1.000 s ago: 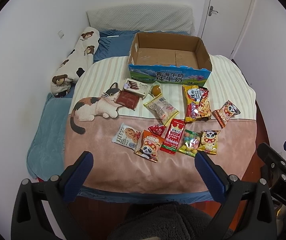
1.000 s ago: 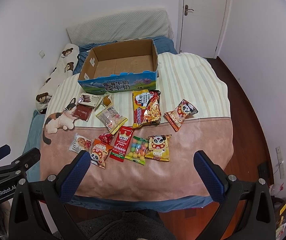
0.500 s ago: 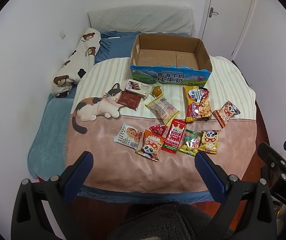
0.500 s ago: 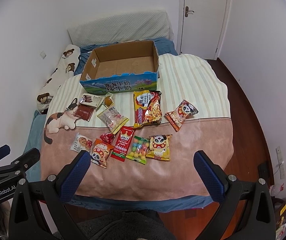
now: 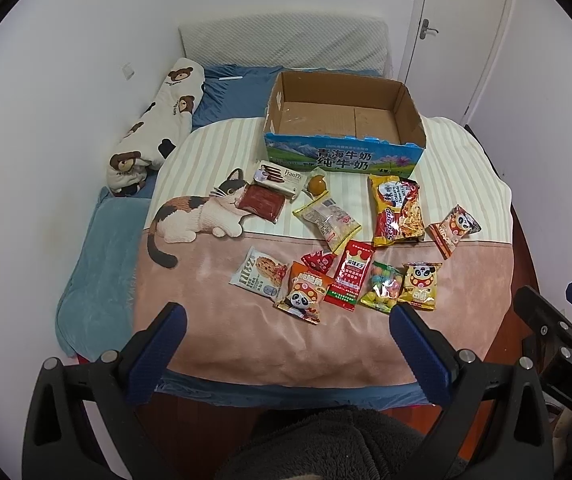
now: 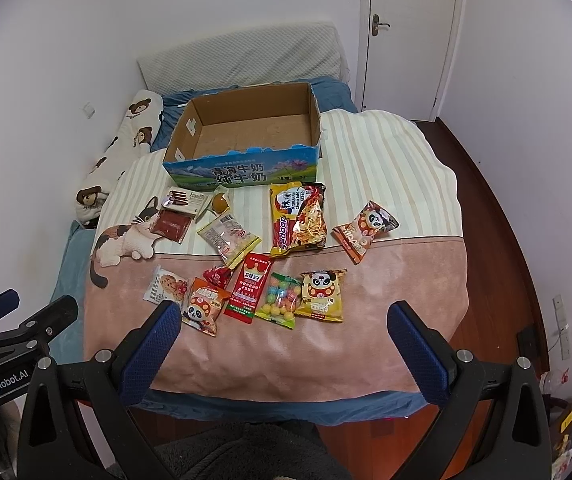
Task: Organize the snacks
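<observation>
Both the left gripper (image 5: 286, 314) and right gripper (image 6: 281, 314) hang spread wide and empty over the blanket's near edge (image 6: 286, 360). The snacks (image 6: 261, 256) lie mid-bed, just before the empty cardboard box (image 6: 245, 168), with bare blanket all round.

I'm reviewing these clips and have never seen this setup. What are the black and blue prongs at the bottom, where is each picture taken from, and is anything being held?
Each picture comes from a fisheye camera mounted on a hand-held two-finger gripper, looking forward along its fingers. The prongs are those fingers: the left gripper in one view, the right gripper in the other. Both are open and hold nothing. Ahead is a bed with a cat-print blanket. On it stands an empty cardboard box, and in front of it lie loose snack packets, such as a noodle packet and a yellow panda packet. None is in the box yet.
</observation>
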A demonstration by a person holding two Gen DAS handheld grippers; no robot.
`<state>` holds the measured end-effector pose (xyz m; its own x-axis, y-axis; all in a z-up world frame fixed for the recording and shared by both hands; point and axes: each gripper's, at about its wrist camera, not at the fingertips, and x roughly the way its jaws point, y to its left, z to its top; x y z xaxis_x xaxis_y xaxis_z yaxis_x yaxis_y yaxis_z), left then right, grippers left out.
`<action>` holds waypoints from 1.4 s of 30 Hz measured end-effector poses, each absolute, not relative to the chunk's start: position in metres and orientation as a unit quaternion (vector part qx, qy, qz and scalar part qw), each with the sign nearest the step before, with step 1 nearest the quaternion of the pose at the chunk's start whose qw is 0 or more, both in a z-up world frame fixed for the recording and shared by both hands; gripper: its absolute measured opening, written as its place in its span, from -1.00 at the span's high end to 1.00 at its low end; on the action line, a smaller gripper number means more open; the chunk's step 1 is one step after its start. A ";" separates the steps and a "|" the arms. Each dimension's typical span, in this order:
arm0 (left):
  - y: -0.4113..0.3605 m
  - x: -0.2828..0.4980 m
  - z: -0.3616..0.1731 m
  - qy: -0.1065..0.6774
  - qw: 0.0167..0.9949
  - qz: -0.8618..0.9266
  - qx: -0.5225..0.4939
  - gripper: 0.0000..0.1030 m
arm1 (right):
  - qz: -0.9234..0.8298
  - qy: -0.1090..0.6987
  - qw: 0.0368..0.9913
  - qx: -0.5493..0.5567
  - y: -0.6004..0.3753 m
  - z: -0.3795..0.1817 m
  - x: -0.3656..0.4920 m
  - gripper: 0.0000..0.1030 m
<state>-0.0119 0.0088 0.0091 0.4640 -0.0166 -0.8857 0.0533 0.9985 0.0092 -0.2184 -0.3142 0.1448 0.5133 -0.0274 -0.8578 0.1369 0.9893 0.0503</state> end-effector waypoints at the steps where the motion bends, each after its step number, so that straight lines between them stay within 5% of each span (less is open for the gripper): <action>1: 0.009 -0.012 0.010 0.517 0.855 -0.021 0.018 -1.00 | -0.047 0.491 0.868 0.056 -0.314 0.145 -0.218 -1.00; 42: 0.026 0.045 -0.013 0.513 0.858 -0.024 0.005 -1.00 | -0.082 0.490 0.862 0.099 -0.318 0.121 -0.173 -1.00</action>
